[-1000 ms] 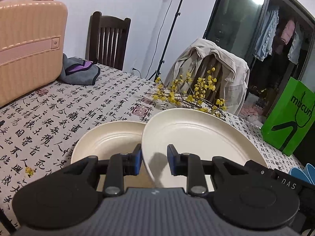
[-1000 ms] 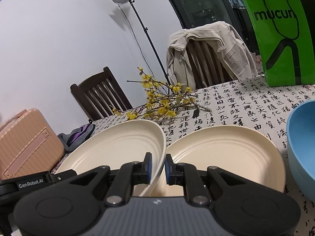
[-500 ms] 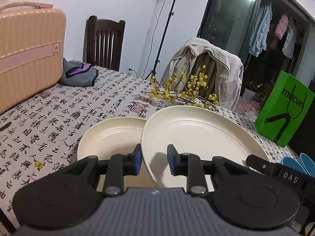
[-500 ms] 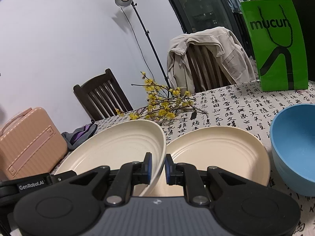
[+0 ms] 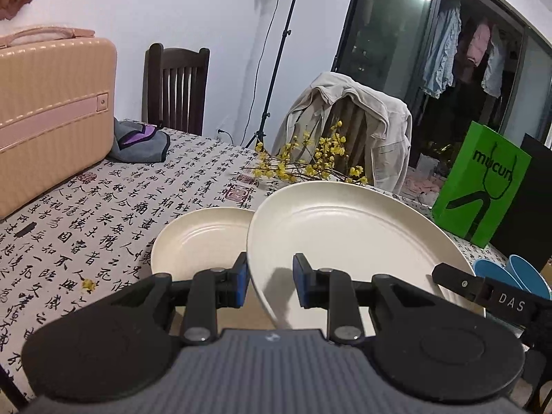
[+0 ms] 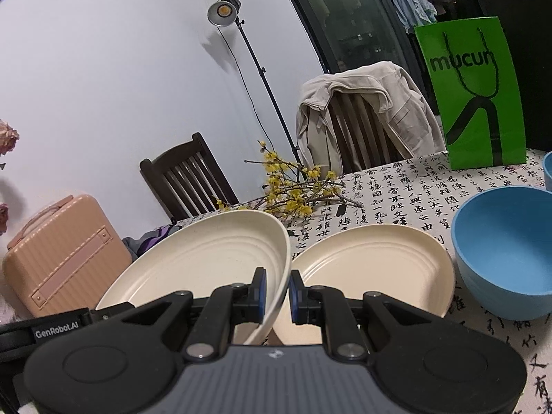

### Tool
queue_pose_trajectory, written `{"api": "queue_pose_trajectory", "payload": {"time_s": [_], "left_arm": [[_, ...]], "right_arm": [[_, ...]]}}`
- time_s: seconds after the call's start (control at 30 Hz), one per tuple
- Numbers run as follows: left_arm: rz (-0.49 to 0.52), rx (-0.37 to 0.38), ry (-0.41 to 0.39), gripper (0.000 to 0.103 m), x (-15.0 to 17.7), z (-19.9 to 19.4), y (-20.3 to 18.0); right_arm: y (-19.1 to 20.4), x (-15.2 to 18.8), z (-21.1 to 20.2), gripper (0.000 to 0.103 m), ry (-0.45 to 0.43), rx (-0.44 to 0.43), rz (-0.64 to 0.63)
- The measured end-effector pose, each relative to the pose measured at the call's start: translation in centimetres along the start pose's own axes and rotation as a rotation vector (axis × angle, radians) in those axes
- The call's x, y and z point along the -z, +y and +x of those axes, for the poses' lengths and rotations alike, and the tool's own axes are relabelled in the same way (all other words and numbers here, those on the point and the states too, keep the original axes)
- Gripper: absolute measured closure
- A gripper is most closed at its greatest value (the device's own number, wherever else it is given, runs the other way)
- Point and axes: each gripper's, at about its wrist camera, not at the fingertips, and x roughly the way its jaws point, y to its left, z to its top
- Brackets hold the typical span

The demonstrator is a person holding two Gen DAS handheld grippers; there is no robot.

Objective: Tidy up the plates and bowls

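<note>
While we hold one cream plate from both sides, it hangs tilted over the bench (image 5: 145, 186).
Left fingers (image 5: 269, 281): we clamp the lifted plate (image 5: 345, 227) rim.
Right fingers (image 6: 275, 295): nearly closed, pinching the same rim.
Second plate (image 6: 372, 262): flat on the bench, beside the blue bowl (image 6: 507, 252).

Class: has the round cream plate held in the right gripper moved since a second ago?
Yes: the cream plate shifted right, nearer the fixed blue bowl.

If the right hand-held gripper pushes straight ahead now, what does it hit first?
Probably the yellow flower branch on the table, beyond the cream plate that the right hand-held gripper clamps; depth is unclear.
</note>
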Motion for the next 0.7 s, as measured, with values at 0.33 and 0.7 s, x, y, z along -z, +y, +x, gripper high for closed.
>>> {"api": "queue_pose_trajectory", "payload": {"time_s": [0.33, 0.7], "left_arm": [[0.021, 0.02, -0.016, 0.077, 0.6, -2.9, -0.2], [0.062, 0.04, -0.036, 0.077, 1.9, -5.3, -1.0]], "right_arm": [[0.7, 0.6, -3.2, 0.09, -0.032, 0.002, -0.009], [0.8, 1.4, -6.4, 0.09, -0.055, 0.012, -0.012]]}}
